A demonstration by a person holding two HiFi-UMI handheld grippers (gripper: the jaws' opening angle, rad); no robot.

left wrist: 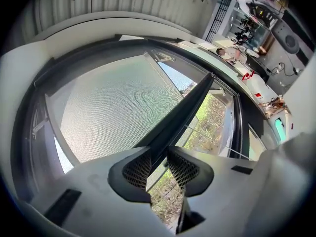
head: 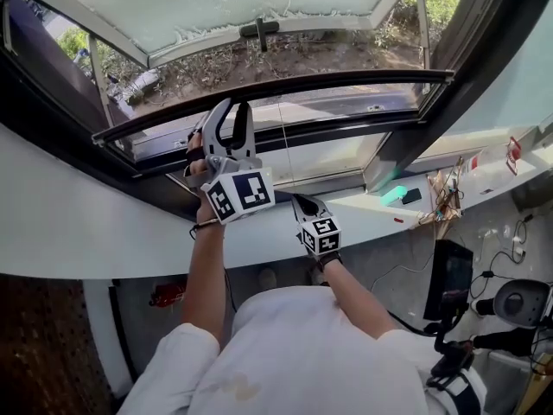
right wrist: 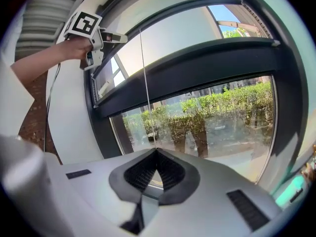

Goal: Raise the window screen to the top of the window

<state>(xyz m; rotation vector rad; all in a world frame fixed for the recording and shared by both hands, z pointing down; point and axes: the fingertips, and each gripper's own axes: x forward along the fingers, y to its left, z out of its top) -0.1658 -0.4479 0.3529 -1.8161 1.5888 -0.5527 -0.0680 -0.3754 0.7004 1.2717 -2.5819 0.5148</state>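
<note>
Since the window screen point(left wrist: 116, 105) must go to the top of the window, both grippers are at its lower edge, where a pull can act on it. Its pale mesh covers the upper part of the opening and ends at a dark bottom bar point(head: 285, 86), which lies across the window about midway, with bare glass point(right wrist: 212, 117) under it; so I judge the task is only partly done. The left gripper point(left wrist: 159, 154) has its fingers point(left wrist: 137, 171) narrow and pressed on this bar from both sides, toward its left end. I think this is because the stiff bar is the only firm part to lift by, while the mesh itself is too soft. The right gripper point(right wrist: 156, 152) is lower and more to the right, under the bar, with its fingers fully together. A thin cord point(right wrist: 146, 83) comes down from the bar and ends just at their tips, so it seems pinched there, probably to keep the cord tight.
</note>
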